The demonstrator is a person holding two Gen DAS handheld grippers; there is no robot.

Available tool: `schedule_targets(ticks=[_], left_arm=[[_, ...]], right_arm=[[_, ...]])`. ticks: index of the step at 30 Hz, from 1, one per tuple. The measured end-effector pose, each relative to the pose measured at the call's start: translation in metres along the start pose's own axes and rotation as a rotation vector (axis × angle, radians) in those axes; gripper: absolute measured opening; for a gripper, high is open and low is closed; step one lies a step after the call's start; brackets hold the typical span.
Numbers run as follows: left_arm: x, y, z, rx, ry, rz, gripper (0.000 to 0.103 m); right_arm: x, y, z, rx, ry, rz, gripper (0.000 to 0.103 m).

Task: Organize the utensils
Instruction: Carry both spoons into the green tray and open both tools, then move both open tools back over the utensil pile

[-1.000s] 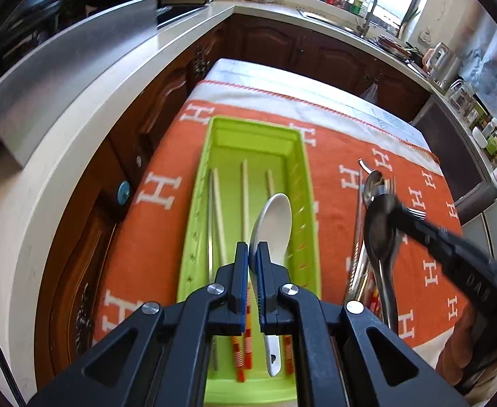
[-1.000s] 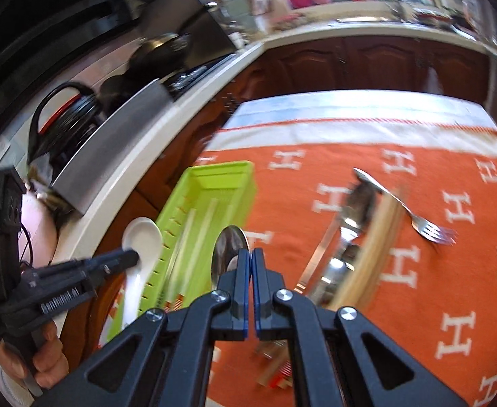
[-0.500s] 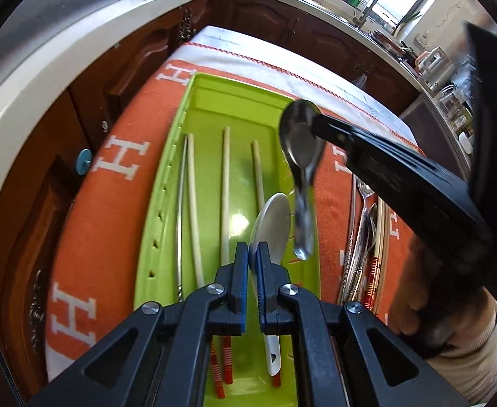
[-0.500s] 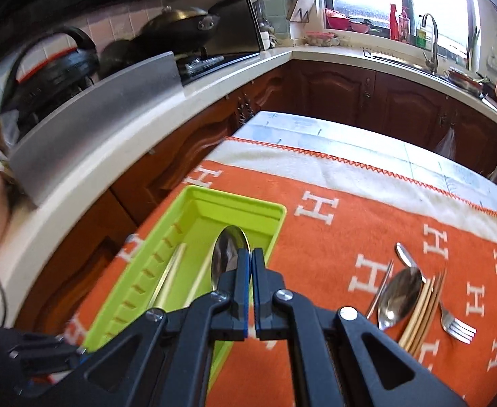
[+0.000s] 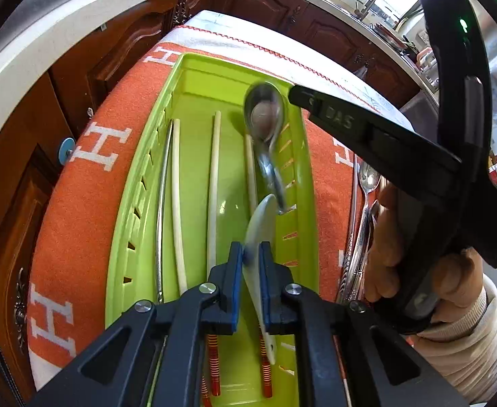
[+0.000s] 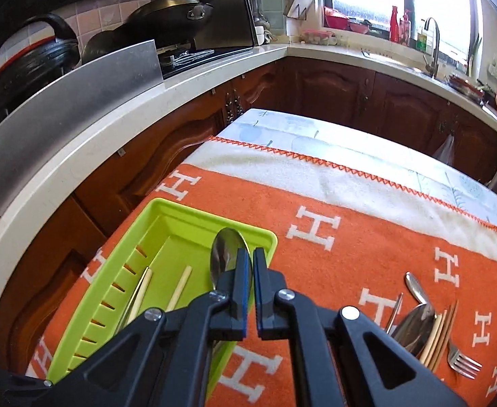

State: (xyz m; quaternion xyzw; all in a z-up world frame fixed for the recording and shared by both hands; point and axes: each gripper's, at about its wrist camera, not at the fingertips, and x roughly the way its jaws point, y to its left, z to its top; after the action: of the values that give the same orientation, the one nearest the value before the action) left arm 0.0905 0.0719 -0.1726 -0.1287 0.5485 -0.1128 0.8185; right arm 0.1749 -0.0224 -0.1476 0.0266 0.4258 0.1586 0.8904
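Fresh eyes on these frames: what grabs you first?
The lime-green tray on the orange H-patterned blanket, with chopsticks lying lengthwise in it. Over it, the left gripper holds a white spoon and the right gripper a metal spoon, blurred. More cutlery lies on the blanket right of the tray.

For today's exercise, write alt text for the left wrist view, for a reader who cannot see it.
The left hand-held gripper holds a white spoon over a green tray of chopsticks on an orange cloth. The right hand-held gripper reaches in from the right, and a metal spoon appears blurred above the tray. More cutlery lies right of the tray.
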Motion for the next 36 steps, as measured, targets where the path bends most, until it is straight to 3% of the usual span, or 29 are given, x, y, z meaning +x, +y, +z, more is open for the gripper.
schedule_targets(ticks=[3, 13, 19, 23, 28, 32, 36], left_arm=[[-0.010, -0.003, -0.001, 0.010, -0.023, 0.031, 0.027], [-0.053, -0.015, -0.004, 0.045, -0.121, 0.142, 0.041], [-0.065, -0.024, -0.011, 0.034, -0.128, 0.149, 0.050], [-0.068, -0.036, -0.022, 0.058, -0.130, 0.169, 0.062], [-0.067, -0.058, -0.031, 0.104, -0.139, 0.161, 0.063], [-0.067, -0.081, -0.038, 0.153, -0.165, 0.156, 0.072], [-0.065, -0.103, -0.044, 0.198, -0.171, 0.148, 0.073]], right_arm=[[-0.006, -0.009, -0.004, 0.039, 0.014, 0.020, 0.004], [-0.055, -0.025, -0.034, 0.102, 0.012, 0.061, 0.004], [-0.085, -0.034, -0.063, 0.132, 0.020, 0.085, 0.004], [-0.103, -0.043, -0.082, 0.154, 0.017, 0.082, 0.004], [-0.117, -0.062, -0.104, 0.197, 0.024, 0.081, 0.004], [-0.125, -0.080, -0.117, 0.243, 0.029, 0.080, 0.004], [-0.130, -0.102, -0.126, 0.294, 0.023, 0.057, 0.004]])
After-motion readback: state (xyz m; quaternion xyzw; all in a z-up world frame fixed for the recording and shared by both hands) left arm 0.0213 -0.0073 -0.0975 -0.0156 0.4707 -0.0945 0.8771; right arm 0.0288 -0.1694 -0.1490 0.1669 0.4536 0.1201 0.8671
